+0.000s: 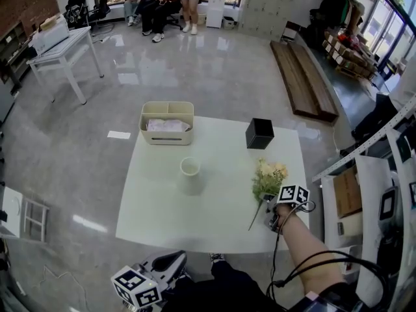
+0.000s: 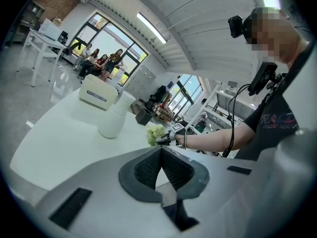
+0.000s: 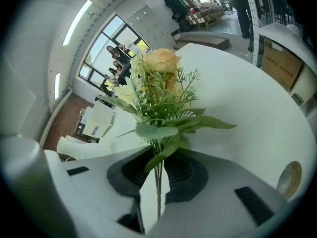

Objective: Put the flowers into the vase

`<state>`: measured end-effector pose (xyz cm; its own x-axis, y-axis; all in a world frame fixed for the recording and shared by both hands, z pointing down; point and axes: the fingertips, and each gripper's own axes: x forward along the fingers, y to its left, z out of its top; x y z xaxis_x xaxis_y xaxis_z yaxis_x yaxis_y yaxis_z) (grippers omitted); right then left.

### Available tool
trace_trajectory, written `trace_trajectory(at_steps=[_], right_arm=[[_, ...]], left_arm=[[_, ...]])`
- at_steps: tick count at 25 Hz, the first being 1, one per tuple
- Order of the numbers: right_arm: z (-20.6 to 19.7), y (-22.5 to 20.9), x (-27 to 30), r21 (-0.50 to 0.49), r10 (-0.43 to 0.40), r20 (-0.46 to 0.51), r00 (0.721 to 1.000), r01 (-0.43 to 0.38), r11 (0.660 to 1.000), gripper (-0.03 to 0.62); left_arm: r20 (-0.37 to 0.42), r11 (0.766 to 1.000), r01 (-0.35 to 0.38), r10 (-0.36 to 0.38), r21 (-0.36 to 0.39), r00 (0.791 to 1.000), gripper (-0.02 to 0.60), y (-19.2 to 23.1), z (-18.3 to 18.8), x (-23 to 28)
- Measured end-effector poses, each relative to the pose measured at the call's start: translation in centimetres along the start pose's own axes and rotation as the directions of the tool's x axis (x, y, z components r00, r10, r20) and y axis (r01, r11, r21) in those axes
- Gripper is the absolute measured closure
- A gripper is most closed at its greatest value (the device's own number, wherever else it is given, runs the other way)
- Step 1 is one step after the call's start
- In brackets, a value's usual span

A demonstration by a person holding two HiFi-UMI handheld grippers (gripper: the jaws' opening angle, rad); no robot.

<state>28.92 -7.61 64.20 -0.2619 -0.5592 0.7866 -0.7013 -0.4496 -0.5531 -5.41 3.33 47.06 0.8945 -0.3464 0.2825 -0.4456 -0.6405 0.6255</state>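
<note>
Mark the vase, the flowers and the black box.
vase (image 1: 190, 182): head view, on its white body.
flowers (image 1: 269, 176): head view, on the blooms.
black box (image 1: 259, 132): head view, on its top.

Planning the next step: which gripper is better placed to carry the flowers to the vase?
Right gripper: its fingers hold the flowers by the stems. The left gripper is shut, empty, off the table.
</note>
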Motion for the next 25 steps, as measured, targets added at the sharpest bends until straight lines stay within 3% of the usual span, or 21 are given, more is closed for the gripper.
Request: trace_trajectory(at_steps=[4, 7, 10, 13, 19, 22, 25], right_arm=[[-0.1, 1.7, -0.7, -0.027, 0.144, 0.107, 0.984, -0.142, 0.989, 0.528], [0.6, 4.0, -1.9, -0.083, 0.283, 0.216, 0.935, -0.271, 0.959, 0.53], [2.2, 8.5, -4.9, -0.171, 0.459, 0.334, 0.823, -0.425, 0.889, 0.53], [3.9, 15.2, -8.3, -0.294, 0.627, 0.378, 0.681, -0.554, 0.779, 0.531], [6.1, 27.6, -14.2, -0.489, 0.803, 0.378, 0.461, -0.637, 0.596, 0.53], [6.0, 32.3, -15.3, -0.565, 0.841, 0.353, 0.409, -0.623, 0.541, 0.53], [5.4, 35.5, -14.8, -0.636, 0.856, 0.324, 0.404, -0.576, 0.513, 0.53]], left_arm=[[0.0, 1.0, 0.007, -0.007, 0.005, 1.0, 0.58, 0.0, 0.1, 0.3], [-0.002, 1.0, 0.011, -0.011, 0.01, 1.0, 0.58, -0.2, 0.3, 0.5], [-0.004, 1.0, 0.008, -0.008, 0.014, 1.0, 0.58, -0.3, 0.4, 0.6], [-0.004, 1.0, 0.004, -0.004, 0.013, 1.0, 0.58, -0.4, 0.5, 0.7], [0.002, 1.0, -0.01, 0.01, 0.024, 1.0, 0.58, -0.7, 0.8, 0.6], [0.014, 0.999, -0.032, 0.032, 0.027, 0.999, 0.58, -0.5, 1.1, 0.0], [0.029, 0.998, -0.064, 0.063, 0.029, 0.998, 0.58, -0.1, 1.4, -1.0]])
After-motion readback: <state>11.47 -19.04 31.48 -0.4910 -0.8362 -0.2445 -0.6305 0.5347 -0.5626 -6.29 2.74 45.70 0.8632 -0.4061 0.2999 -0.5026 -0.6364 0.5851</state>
